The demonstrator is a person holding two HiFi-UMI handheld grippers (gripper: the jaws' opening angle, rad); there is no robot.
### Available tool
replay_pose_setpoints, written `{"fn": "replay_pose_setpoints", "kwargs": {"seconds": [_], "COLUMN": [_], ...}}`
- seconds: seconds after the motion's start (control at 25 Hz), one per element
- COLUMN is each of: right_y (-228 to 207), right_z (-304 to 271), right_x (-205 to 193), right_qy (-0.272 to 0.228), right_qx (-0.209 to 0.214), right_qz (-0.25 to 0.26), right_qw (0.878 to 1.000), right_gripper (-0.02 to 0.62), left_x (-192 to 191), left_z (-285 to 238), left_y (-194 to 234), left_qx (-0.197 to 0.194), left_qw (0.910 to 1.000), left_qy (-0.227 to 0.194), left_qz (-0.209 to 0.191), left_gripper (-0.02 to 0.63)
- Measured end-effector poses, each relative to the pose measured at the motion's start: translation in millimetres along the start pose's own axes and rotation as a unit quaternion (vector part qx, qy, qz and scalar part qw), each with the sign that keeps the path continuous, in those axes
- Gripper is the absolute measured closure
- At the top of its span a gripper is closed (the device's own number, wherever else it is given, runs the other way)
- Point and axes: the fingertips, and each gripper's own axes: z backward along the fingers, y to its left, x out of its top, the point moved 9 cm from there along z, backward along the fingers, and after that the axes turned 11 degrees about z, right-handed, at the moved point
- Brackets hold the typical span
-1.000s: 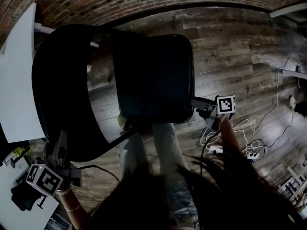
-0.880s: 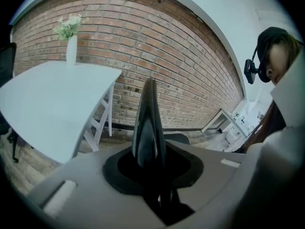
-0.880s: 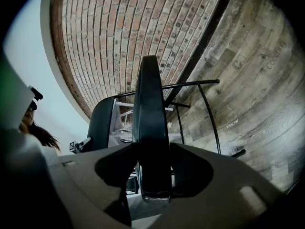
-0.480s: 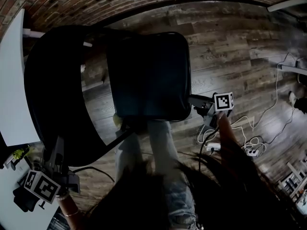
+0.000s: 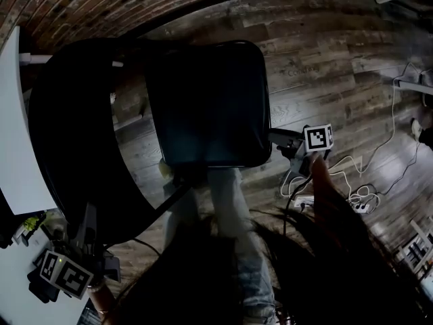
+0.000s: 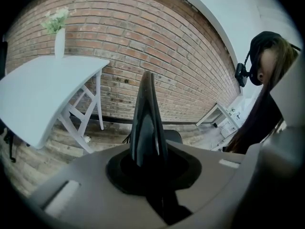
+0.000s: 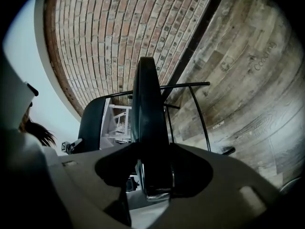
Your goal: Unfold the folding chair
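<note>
On the wooden floor (image 5: 325, 66), by the edge under the brick wall (image 5: 101, 5), the folding chair (image 5: 203, 80) stands with backrest (image 5: 67, 127) left and seat (image 5: 216, 120) reaching right. The right gripper (image 5: 276, 136) has its fingers clamped on the seat's edge. The left gripper (image 5: 86, 212) has fingers just closing, with nothing between them.

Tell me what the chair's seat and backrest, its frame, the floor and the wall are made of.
Black seat and backrest: soft sheen, rounded edges, likely vinyl or faux leather. Thin frame: black tubing, probably painted metal. Plank floor: seams and grain show, solid wood or laminate unclear. Red wall: brick, mortar lines visible.
</note>
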Motion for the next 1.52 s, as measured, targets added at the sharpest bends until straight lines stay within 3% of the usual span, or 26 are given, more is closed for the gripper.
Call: {"fn": "replay_pose_setpoints", "kwargs": {"seconds": [0.64, 0.96, 1.32, 1.52], "right_y": [-23, -30, -37, -44], "right_z": [7, 4, 2, 4], "right_x": [-7, -9, -14, -18], "right_qy": [-0.011, -0.008, -0.005, 0.019], "right_qx": [0.001, 0.003, -0.024, -0.087], "right_qz": [-0.018, -0.023, -0.036, -0.041], "right_qw": [1.000, 1.000, 0.999, 0.995], "right_gripper": [0.394, 0.393, 0.390, 0.397], "left_x": [-3, 1, 5, 9], "left_z": [-10, -15, -22, -30], "left_y": [3, 14, 24, 39], "left_qx": [0.017, 0.016, 0.018, 0.015], "left_qw": [0.9995, 0.9997, 0.9994, 0.9994], "left_qy": [0.020, 0.017, 0.028, 0.030], "left_qz": [0.020, 0.009, 0.006, 0.002], "left_gripper": [0.549, 0.540, 0.534, 0.528]}}
